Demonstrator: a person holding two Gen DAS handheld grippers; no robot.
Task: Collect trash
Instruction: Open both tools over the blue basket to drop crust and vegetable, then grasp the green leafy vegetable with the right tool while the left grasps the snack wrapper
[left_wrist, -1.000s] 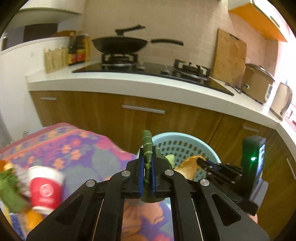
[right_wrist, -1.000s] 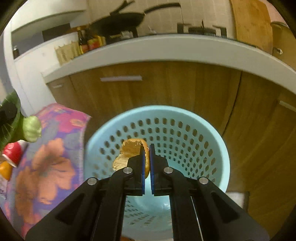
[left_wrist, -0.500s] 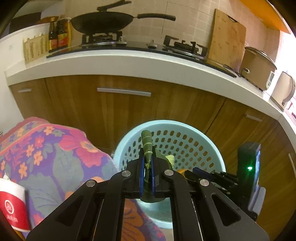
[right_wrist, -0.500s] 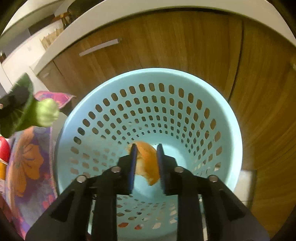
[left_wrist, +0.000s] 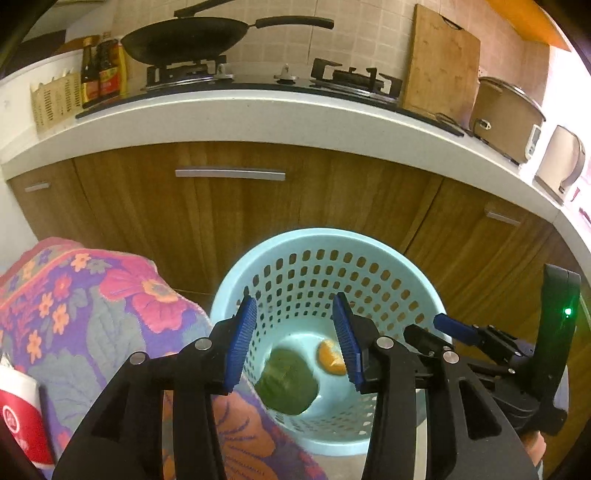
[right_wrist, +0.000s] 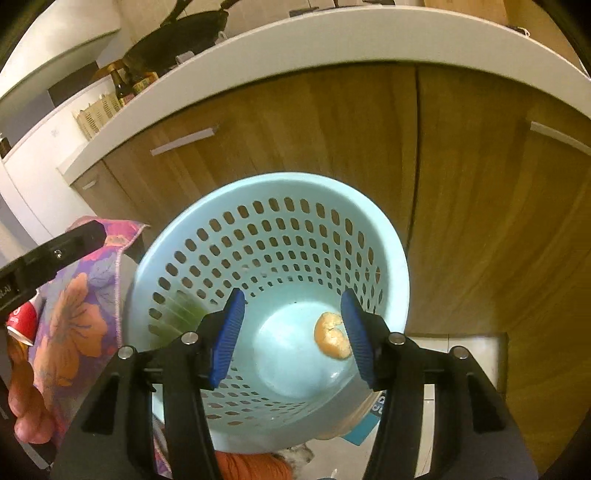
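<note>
A light blue perforated trash basket (left_wrist: 406, 273) stands on the floor before the wooden cabinets; it also shows in the right wrist view (right_wrist: 391, 236). A green vegetable scrap (left_wrist: 288, 384) and an orange peel (left_wrist: 330, 358) lie on its bottom. In the right wrist view the peel (right_wrist: 332, 336) lies at the bottom right and the green scrap (right_wrist: 181, 317) blurs against the left wall. My left gripper (left_wrist: 297, 339) is open and empty above the basket. My right gripper (right_wrist: 291, 328) is open and empty above it too, and shows in the left wrist view (left_wrist: 450, 328).
A table with a flowered cloth (left_wrist: 92, 314) stands left of the basket, with a red paper cup (left_wrist: 18, 417) on it. Cabinets with metal handles (left_wrist: 229, 173) rise behind. The counter holds a wok (left_wrist: 184, 37), bottles (left_wrist: 99, 70), a cutting board (left_wrist: 439, 59) and a rice cooker (left_wrist: 506, 118).
Both grippers opened over the basket. The green scrap left my left gripper and the orange peel left my right; both now lie in the basket.
</note>
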